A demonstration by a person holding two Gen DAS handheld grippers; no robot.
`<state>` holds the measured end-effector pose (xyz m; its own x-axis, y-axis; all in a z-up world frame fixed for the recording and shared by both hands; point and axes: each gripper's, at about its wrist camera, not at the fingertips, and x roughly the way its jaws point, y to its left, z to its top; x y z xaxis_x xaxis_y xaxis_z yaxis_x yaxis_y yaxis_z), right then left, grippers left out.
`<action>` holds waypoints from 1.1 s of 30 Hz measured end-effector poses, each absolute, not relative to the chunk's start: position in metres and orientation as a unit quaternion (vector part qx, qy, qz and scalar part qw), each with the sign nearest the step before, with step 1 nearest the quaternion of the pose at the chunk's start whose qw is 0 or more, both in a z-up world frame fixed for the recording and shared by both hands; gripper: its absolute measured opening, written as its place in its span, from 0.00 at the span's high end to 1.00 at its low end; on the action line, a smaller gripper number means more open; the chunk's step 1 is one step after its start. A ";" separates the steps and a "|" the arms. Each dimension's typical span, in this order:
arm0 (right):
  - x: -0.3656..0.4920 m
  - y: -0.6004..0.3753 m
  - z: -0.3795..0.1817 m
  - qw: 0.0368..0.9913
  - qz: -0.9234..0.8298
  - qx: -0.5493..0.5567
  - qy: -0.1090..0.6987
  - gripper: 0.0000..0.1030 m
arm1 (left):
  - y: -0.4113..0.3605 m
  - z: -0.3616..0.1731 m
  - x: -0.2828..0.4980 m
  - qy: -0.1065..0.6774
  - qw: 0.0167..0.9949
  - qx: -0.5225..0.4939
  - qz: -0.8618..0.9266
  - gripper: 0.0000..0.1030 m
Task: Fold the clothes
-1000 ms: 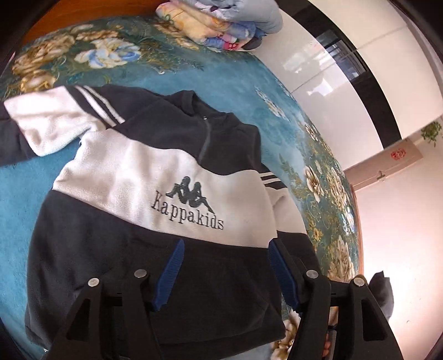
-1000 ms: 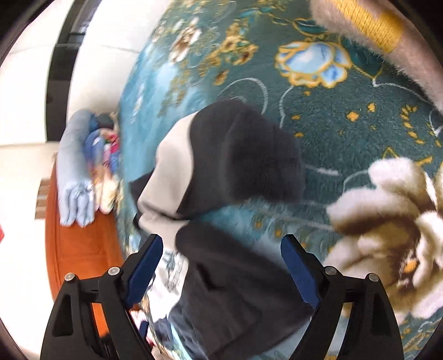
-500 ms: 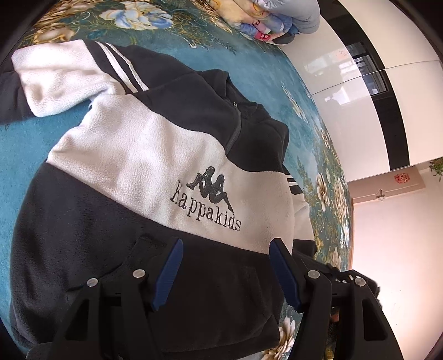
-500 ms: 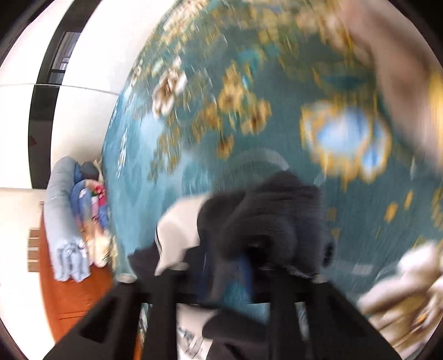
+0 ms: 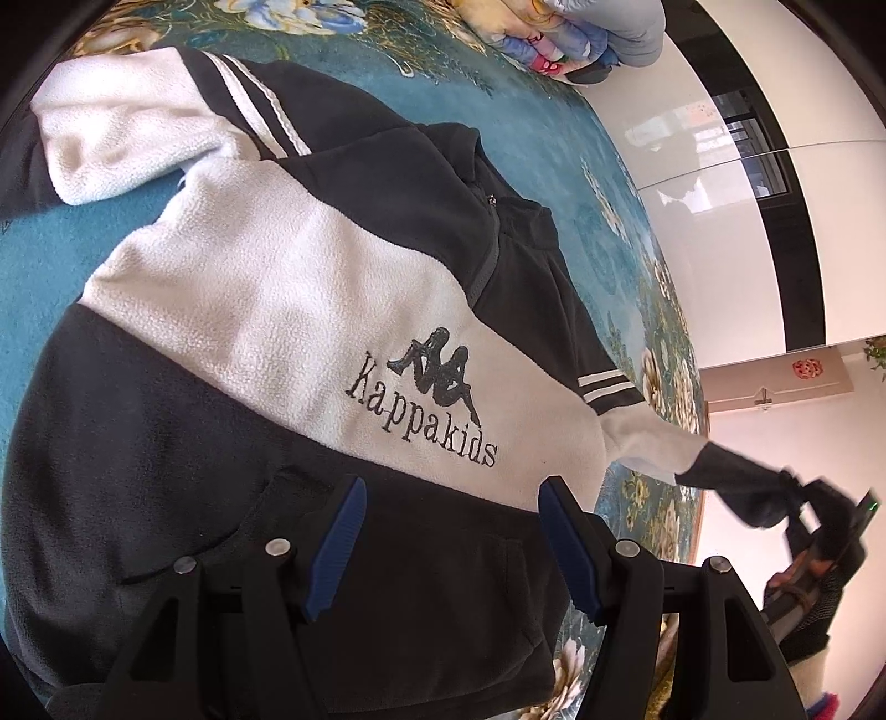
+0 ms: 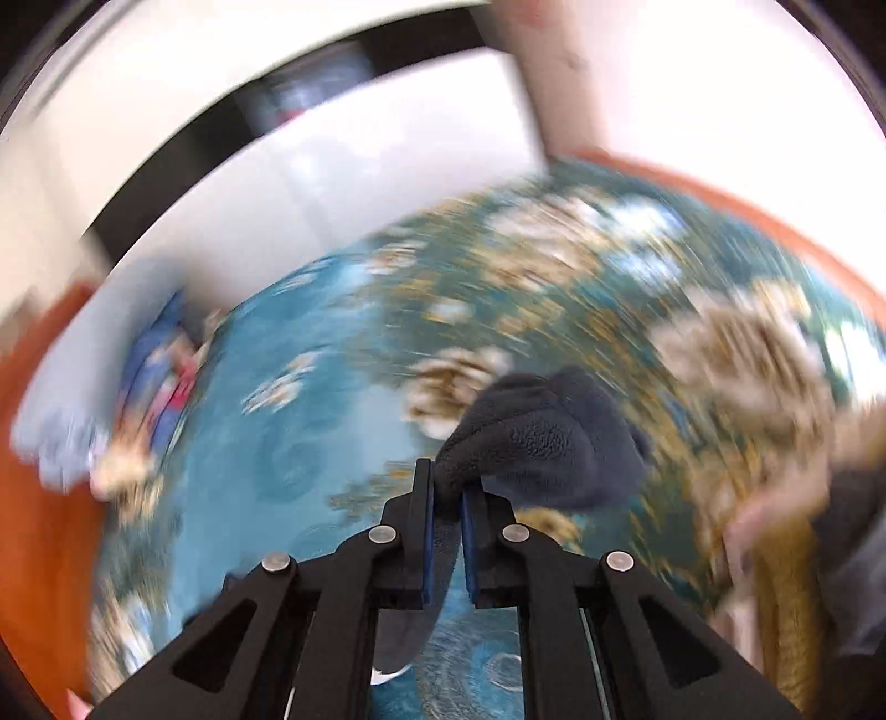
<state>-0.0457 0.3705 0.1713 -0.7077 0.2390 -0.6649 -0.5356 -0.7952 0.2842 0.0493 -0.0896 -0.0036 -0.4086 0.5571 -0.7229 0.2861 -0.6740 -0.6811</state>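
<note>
Left wrist view: sweater [image 5: 288, 310] lies flat, unfolded; our right gripper [image 6: 446, 498] clamps its sleeve cuff [image 6: 542, 443], left gripper [image 5: 448, 531] open, empty.

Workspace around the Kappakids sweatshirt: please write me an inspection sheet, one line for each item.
Surface: teal floral blanket, with an orange edge in the right wrist view.
Job's things: black and white sweatshirt lies front up and spread out; its far sleeve cuff is pulled off to the side.
Clutter: pile of folded bedding at the far end of the blanket.
Grippers: left tongs open above the sweatshirt's dark lower part, holding nothing; right tongs shut on the sleeve cuff.
Cables: nothing seen.
Surroundings: white wall panels with a black strip; right wrist view is blurred.
</note>
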 end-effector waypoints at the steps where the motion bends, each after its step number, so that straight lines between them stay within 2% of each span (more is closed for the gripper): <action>1: -0.055 0.343 0.180 0.198 0.908 -0.316 0.192 0.92 | -0.092 -0.002 0.050 -0.397 0.090 -0.532 0.743 0.33; 6: -0.087 0.209 0.172 0.076 0.936 -0.342 0.038 0.92 | -0.119 0.015 0.057 -0.420 0.086 -0.505 0.749 0.33; 10: -0.095 0.097 0.128 -0.009 0.926 -0.369 -0.082 0.91 | -0.167 0.031 0.062 -0.421 0.058 -0.481 0.766 0.33; 14: -0.088 0.016 0.070 -0.079 0.898 -0.403 -0.156 0.92 | -0.219 0.030 0.076 -0.437 0.013 -0.463 0.771 0.33; 19: -0.082 -0.043 0.007 -0.108 0.855 -0.463 -0.205 0.92 | -0.266 0.007 0.097 -0.467 -0.038 -0.468 0.749 0.33; 24: -0.077 -0.048 0.002 -0.106 0.850 -0.474 -0.202 0.91 | -0.284 -0.007 0.105 -0.481 -0.052 -0.471 0.738 0.33; 29: -0.086 -0.004 0.061 -0.056 0.905 -0.418 -0.050 0.91 | -0.288 -0.009 0.103 -0.484 -0.046 -0.469 0.737 0.33; 31: -0.086 0.004 0.069 -0.039 0.912 -0.407 -0.016 0.91 | -0.289 -0.010 0.102 -0.483 -0.045 -0.471 0.737 0.33; 33: -0.088 -0.012 0.053 -0.068 0.895 -0.439 -0.040 0.90 | -0.291 -0.012 0.104 -0.486 -0.046 -0.472 0.734 0.33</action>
